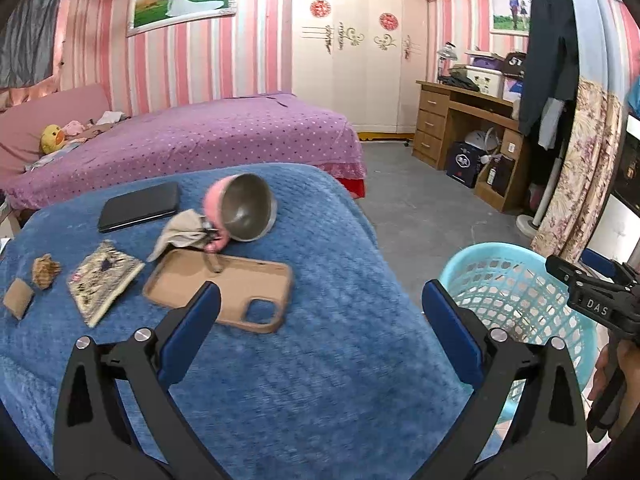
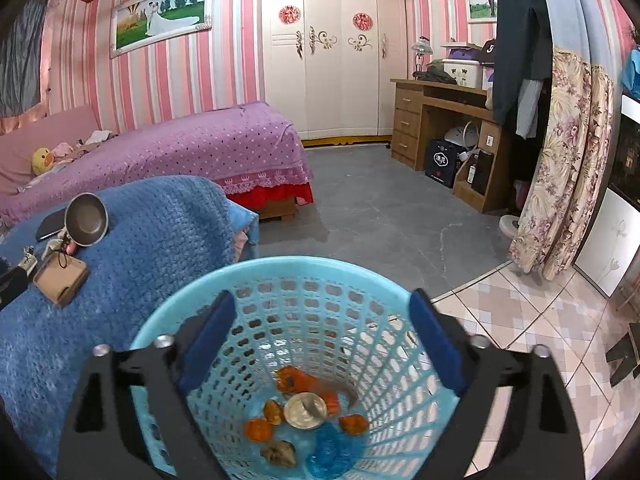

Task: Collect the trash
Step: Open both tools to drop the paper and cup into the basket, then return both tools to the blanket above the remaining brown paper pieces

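My left gripper (image 1: 320, 304) is open and empty above the blue blanket (image 1: 280, 360). On the blanket lie a crumpled brown scrap (image 1: 46, 270), a small cardboard piece (image 1: 18, 298), a patterned wrapper (image 1: 104, 280) and a beige tissue wad (image 1: 180, 232). My right gripper (image 2: 322, 312) is open and empty over the light blue basket (image 2: 192, 312), which holds orange peels (image 2: 300, 380), a foil lid (image 2: 306, 410), a blue wrapper (image 2: 332, 452) and a brown scrap (image 2: 280, 454). The basket also shows in the left wrist view (image 1: 516, 292).
A tan phone case (image 1: 224, 288), a black phone (image 1: 140, 206) and a tipped pink metal cup (image 1: 240, 208) lie on the blanket. A purple bed (image 1: 200, 140), a wooden desk (image 2: 440, 120) and a floral curtain (image 2: 568, 160) stand around grey floor (image 2: 380, 220).
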`<act>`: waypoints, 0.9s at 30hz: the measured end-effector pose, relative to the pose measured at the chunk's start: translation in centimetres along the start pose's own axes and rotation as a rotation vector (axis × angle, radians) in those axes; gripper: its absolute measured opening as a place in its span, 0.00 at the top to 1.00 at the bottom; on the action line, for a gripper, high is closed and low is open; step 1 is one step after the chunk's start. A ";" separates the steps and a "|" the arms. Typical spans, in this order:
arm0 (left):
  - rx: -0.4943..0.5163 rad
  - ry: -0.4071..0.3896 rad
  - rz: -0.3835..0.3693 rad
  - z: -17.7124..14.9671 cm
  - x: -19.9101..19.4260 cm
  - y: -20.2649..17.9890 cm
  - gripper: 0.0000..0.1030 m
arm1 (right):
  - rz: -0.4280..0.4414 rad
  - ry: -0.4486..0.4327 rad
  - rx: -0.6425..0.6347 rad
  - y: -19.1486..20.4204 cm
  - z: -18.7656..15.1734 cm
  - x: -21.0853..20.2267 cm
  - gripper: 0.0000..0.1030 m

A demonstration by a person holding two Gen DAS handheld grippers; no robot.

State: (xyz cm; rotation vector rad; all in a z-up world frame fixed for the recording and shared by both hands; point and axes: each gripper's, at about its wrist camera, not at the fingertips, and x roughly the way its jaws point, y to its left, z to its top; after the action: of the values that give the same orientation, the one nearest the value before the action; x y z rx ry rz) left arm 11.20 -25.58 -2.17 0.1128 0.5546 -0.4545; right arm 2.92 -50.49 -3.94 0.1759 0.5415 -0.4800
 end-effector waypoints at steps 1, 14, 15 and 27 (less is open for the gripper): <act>-0.007 -0.002 0.007 0.0 -0.4 1.0 0.05 | -0.001 -0.002 -0.004 0.5 0.1 -0.2 0.11; -0.059 -0.039 0.139 0.3 -4.3 11.7 0.05 | 0.022 -0.026 -0.063 8.9 1.0 -1.6 0.05; -0.072 -0.036 0.141 0.3 -4.4 12.6 0.05 | 0.034 -0.026 -0.076 9.8 1.0 -1.6 0.05; -0.158 -0.022 0.220 -0.3 -5.4 22.3 0.05 | 0.150 -0.007 -0.146 19.2 0.5 -2.2 0.05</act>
State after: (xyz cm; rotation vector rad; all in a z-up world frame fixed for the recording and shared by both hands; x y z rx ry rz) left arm 16.90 -3.50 0.05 0.0170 0.5474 -0.1964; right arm 10.76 -32.98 -1.66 0.0740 0.5499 -0.2940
